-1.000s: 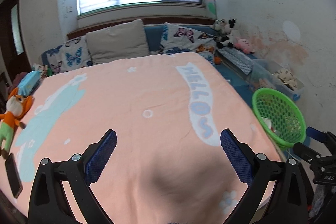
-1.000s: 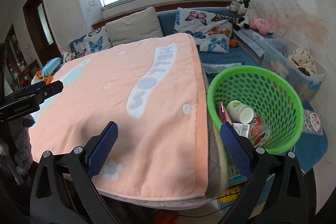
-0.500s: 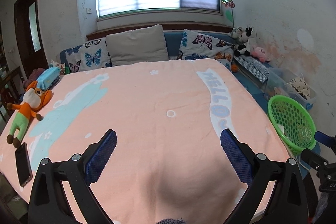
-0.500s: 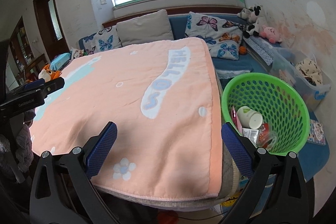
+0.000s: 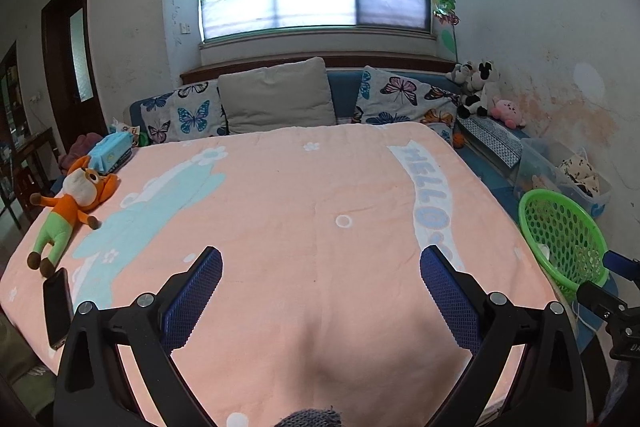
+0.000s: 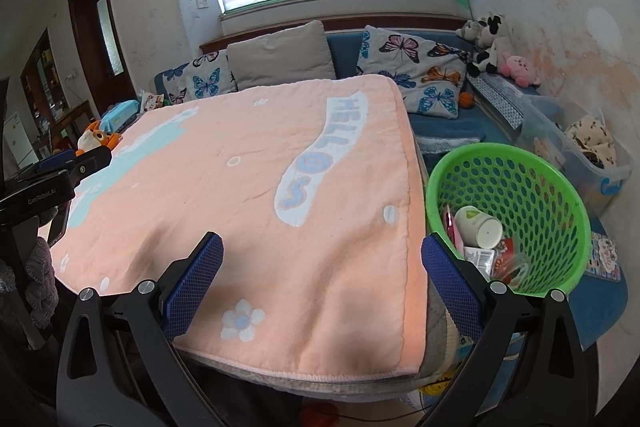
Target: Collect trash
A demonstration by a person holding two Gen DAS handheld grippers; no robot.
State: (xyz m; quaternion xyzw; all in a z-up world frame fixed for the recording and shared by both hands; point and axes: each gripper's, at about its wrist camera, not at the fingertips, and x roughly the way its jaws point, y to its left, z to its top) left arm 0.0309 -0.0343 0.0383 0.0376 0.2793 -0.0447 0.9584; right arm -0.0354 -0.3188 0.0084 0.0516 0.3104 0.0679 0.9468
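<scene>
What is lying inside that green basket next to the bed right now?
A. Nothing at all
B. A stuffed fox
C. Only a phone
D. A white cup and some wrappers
D: the right wrist view shows a white cup on its side and some wrappers at the bottom of the green basket.

Peach fleece blanket (image 5: 280,211): pale-blue cloud patches, white flowers, "HELLO" lettering. Green perforated plastic basket (image 6: 532,187). Cushions (image 5: 400,99): grey with multicolour butterflies. Orange-and-green plush fox (image 5: 68,207). Black phone (image 5: 58,307). Gripper fingers (image 6: 192,283): blue textured pads on black.
</scene>
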